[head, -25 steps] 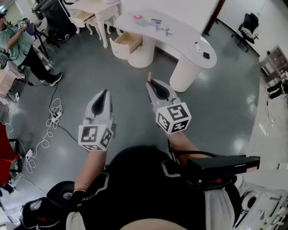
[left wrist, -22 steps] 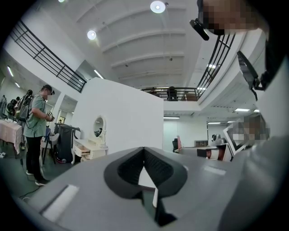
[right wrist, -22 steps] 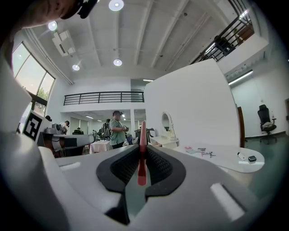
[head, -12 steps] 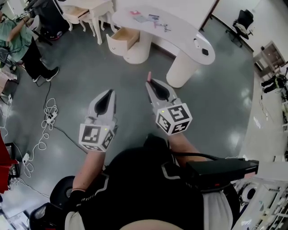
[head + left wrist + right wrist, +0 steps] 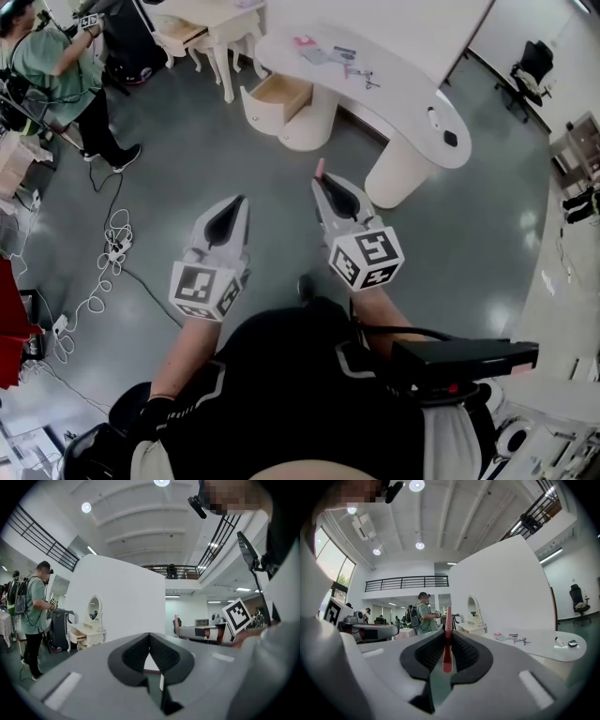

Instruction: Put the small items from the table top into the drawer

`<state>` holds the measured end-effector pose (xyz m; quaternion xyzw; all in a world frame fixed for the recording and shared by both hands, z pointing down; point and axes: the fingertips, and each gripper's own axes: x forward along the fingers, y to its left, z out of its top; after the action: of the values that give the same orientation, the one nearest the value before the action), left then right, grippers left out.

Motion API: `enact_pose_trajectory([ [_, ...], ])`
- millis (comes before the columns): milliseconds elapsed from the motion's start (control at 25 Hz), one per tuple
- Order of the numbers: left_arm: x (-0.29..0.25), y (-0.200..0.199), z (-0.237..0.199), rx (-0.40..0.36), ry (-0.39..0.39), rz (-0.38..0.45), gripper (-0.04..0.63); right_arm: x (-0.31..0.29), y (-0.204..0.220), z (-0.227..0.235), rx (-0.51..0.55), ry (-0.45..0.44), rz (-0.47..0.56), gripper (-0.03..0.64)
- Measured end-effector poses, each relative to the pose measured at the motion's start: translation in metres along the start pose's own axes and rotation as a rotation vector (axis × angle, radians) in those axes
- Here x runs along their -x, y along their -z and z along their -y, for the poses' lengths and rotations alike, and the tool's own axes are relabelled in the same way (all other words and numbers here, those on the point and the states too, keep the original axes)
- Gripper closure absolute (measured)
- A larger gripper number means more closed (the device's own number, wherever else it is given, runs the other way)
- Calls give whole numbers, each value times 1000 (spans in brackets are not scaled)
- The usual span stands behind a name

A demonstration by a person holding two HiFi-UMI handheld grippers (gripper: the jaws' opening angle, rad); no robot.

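A thin pink stick (image 5: 320,168) pokes out of my right gripper (image 5: 322,178), whose jaws are shut on it; in the right gripper view the stick (image 5: 447,653) stands upright between the pads. My left gripper (image 5: 241,201) hangs beside it with its jaws closed and nothing in them (image 5: 149,635). Both hover over grey floor, well short of the curved white table (image 5: 403,94). On the table lie a pink item (image 5: 305,41), a grey card (image 5: 324,55) and a small metal piece (image 5: 362,73). The open drawer (image 5: 267,101) sticks out of the table's left pedestal.
A person in a green shirt (image 5: 54,66) stands at the far left beside a white vanity (image 5: 202,28). White cables (image 5: 103,258) trail over the floor on the left. A small black item (image 5: 450,138) sits at the table's right end. An office chair (image 5: 534,61) is far right.
The view has swung, so the table and drawer now sit further right and lower in the picture. Both grippers keep the same pose, and the pink stick stays in the right one.
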<state>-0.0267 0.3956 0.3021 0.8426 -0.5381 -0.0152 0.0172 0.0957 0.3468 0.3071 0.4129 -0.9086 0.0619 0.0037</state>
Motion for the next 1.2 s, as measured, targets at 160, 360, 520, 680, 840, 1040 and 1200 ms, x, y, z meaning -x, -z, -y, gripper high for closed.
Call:
enact_pose_trajectory([
  [160, -34, -3, -8, -6, -28, -4, 597, -23, -6, 27, 1, -29, 1, 566],
  [360, -69, -8, -11, -4, -56, -7, 596, -41, -14, 60, -12, -57, 9, 566],
  [520, -94, -13, -16, -12, -100, -7, 595, -55, -17, 84, -17, -91, 11, 566],
  [680, -117, -8, -17, -4, -117, -27, 595, -66, -18, 102, 6, -125, 13, 566],
  [840, -140, -7, -18, -6, -109, -26, 595, -78, -15, 126, -22, -130, 5, 566],
  [1040, -162, -8, -17, -23, -86, -45, 596, -88, -11, 148, -45, -130, -6, 566],
  [1200, -179, -2, -24, -15, -74, -48, 595, -102, -7, 154, -49, -139, -1, 566],
])
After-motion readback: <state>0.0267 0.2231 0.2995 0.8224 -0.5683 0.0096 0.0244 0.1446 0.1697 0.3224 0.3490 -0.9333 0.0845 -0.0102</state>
